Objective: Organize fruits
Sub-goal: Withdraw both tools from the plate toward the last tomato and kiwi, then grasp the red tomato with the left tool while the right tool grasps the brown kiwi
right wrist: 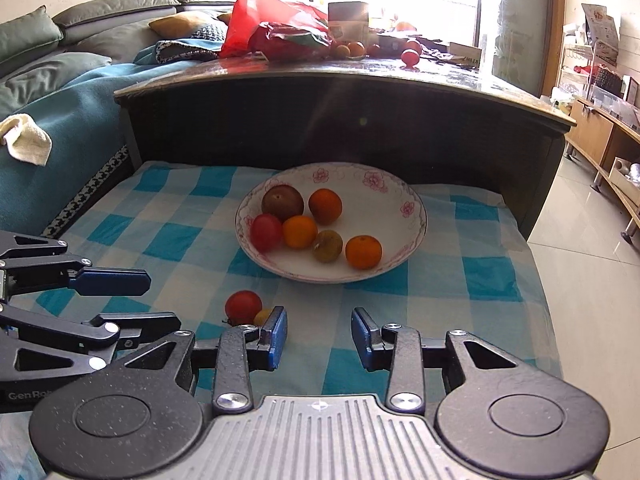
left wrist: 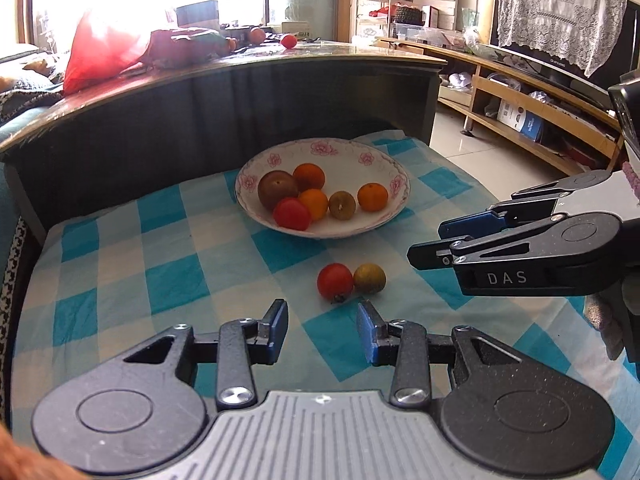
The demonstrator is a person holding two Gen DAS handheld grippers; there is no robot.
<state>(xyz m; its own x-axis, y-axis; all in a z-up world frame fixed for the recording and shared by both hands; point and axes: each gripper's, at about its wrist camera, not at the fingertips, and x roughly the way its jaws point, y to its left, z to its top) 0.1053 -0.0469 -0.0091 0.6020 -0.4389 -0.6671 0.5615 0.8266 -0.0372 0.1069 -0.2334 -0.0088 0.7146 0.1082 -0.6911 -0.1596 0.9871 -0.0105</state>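
A white flowered bowl (left wrist: 384, 216) (right wrist: 400, 200) on the blue checked cloth holds several fruits: oranges, a red tomato, a brown fruit and a small greenish one. A loose red tomato (left wrist: 335, 281) (right wrist: 243, 306) and a yellow-green fruit (left wrist: 369, 278) (right wrist: 264, 316) lie side by side on the cloth in front of the bowl. My left gripper (left wrist: 322, 330) is open and empty, just short of the two loose fruits. My right gripper (right wrist: 319, 336) is open and empty, to the right of them; it also shows in the left wrist view (left wrist: 444, 240).
A dark counter (left wrist: 224, 92) rises right behind the cloth, carrying a red bag (left wrist: 100, 52) and more fruit. A sofa (right wrist: 60, 112) lies to the left, a low wooden shelf (left wrist: 532, 108) and tiled floor to the right.
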